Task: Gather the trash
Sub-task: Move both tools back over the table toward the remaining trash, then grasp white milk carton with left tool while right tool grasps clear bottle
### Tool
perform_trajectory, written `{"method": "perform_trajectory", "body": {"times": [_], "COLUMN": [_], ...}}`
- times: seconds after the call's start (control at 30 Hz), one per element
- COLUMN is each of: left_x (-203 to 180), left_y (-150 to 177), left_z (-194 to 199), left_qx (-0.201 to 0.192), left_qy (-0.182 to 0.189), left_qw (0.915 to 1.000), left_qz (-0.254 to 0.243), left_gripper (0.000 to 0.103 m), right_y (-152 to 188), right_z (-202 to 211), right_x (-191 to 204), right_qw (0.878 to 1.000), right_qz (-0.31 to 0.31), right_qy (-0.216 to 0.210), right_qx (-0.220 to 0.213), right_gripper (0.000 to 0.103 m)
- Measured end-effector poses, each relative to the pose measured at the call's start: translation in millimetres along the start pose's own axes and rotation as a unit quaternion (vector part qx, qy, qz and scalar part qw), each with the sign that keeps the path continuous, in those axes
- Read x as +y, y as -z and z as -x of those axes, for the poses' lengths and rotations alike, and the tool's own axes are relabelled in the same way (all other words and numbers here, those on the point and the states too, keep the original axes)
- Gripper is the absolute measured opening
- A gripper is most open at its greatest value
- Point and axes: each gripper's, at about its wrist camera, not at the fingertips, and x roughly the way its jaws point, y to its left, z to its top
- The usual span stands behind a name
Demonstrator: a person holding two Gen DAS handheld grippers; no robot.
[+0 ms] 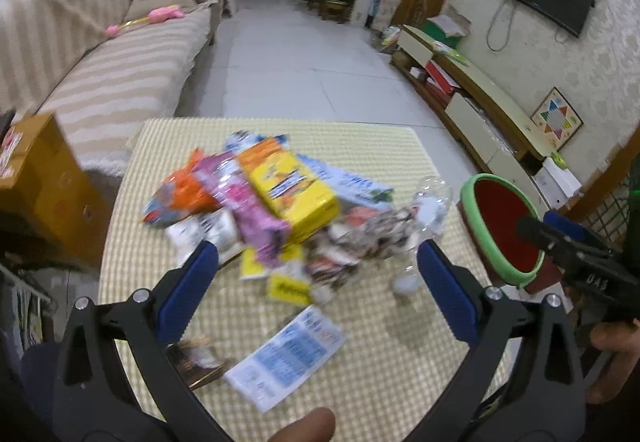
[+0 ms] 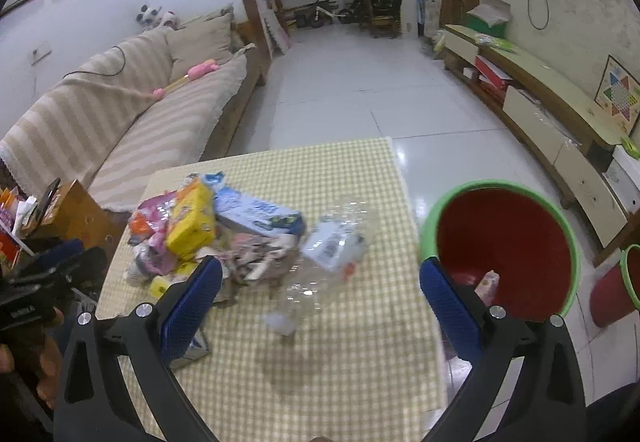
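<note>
A pile of trash lies on a checked table (image 1: 360,354): a yellow packet (image 1: 294,187), pink and orange wrappers (image 1: 248,209), crumpled paper (image 1: 360,242), a clear plastic bottle (image 1: 428,213) and a blue-white leaflet (image 1: 286,358). My left gripper (image 1: 318,262) is open and empty above the near side of the pile. My right gripper (image 2: 320,282) is open and empty, above the clear bottle (image 2: 328,250). The yellow packet (image 2: 192,222) lies to its left. A red bin with a green rim (image 2: 500,246) stands right of the table, with one small packet (image 2: 488,284) inside.
A striped sofa (image 2: 140,113) runs along the left. A low TV cabinet (image 2: 552,109) lines the right wall. A wooden side cabinet (image 1: 52,185) stands left of the table. A second red bin (image 2: 624,282) sits on the tiled floor (image 2: 360,97) at far right.
</note>
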Motion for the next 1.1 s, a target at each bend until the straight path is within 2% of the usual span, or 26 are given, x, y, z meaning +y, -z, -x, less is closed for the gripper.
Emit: {"method": "perform_trajectory", "body": {"times": [0.23, 0.47, 0.7, 0.9, 1.1], "left_x": [42, 64, 46, 21, 13], "left_y": [22, 42, 63, 77, 79], "left_z": [13, 3, -26, -55, -77], "left_qx": [0.001, 0.032, 0.093, 0.136, 0.154], "left_qy": [0.004, 0.014, 0.034, 0.031, 0.025], "left_qw": [0.9998, 0.9987, 0.9948, 0.9855, 0.9797], "left_qz": [0.021, 0.036, -0.023, -0.096, -0.126], "left_gripper": [0.098, 0.098, 0.098, 0.097, 0.087], "right_y": [5, 15, 22, 18, 5], "right_z": [-15, -36, -63, -84, -100], "right_x": [18, 30, 20, 0, -21], "right_qw": [1.000, 0.998, 0.996, 0.994, 0.992], "right_qz": [0.015, 0.037, 0.020, -0.023, -0.073], "right_qy": [-0.002, -0.015, -0.014, -0.004, 0.007], "right_qx": [0.017, 0.049, 0.088, 0.104, 0.102], "right_gripper": [0.096, 0.096, 0.096, 0.096, 0.096]}}
